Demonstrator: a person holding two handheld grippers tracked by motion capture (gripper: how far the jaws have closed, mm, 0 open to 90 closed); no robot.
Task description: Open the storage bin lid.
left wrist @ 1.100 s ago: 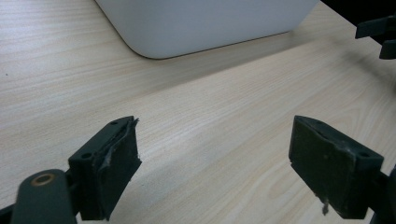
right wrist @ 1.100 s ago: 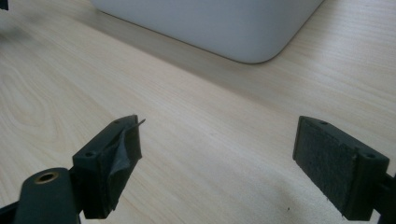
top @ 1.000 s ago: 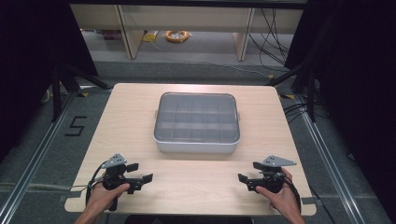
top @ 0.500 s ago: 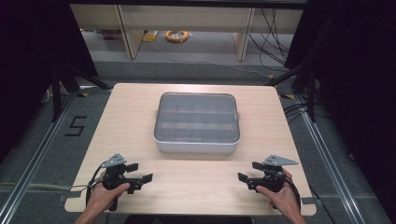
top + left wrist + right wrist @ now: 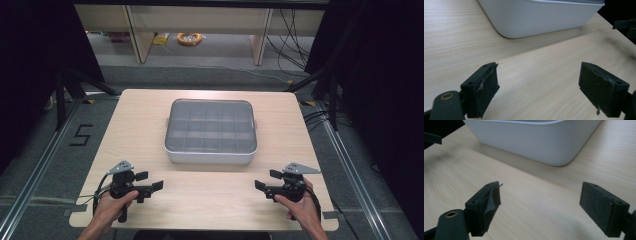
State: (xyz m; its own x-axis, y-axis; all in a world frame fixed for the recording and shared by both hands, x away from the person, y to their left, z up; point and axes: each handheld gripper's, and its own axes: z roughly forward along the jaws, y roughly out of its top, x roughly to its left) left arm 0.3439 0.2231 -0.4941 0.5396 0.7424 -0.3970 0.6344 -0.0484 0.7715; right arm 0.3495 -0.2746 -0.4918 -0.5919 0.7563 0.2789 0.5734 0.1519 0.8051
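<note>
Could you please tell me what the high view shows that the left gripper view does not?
The high view alone takes in the box's clear lid with its grid of compartments, both hands, and the floor with a marked 5. The left gripper view alone gives a close look at the left gripper, its jaws wide apart with a frayed pad. Both show the white box on the wooden table, untouched.

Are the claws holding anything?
No. The left gripper and right gripper are both open and empty, apart from the white box.
</note>
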